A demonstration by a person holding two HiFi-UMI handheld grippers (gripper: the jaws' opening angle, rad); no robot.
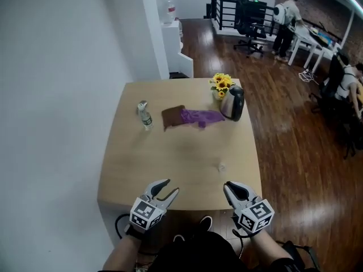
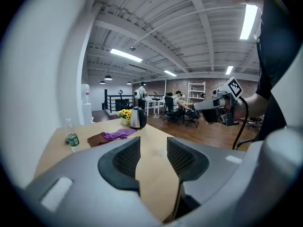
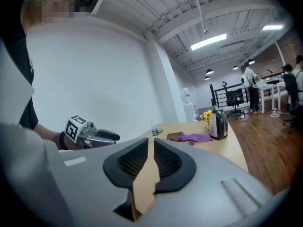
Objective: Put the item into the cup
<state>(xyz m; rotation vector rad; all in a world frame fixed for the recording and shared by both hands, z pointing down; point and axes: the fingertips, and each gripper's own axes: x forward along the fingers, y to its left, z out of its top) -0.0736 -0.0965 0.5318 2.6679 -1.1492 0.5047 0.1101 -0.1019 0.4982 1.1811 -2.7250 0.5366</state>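
The left gripper's (image 1: 172, 186) fingers are held well apart and empty. The right gripper's (image 1: 228, 187) fingers are parted only narrowly, also empty. Both are poised at the tabletop's (image 1: 170, 169) near edge. The likely item, a small pale object (image 1: 221, 166), lies just ahead of the right gripper. No cup can be made out. The right fingers should be widened before the object is approached.
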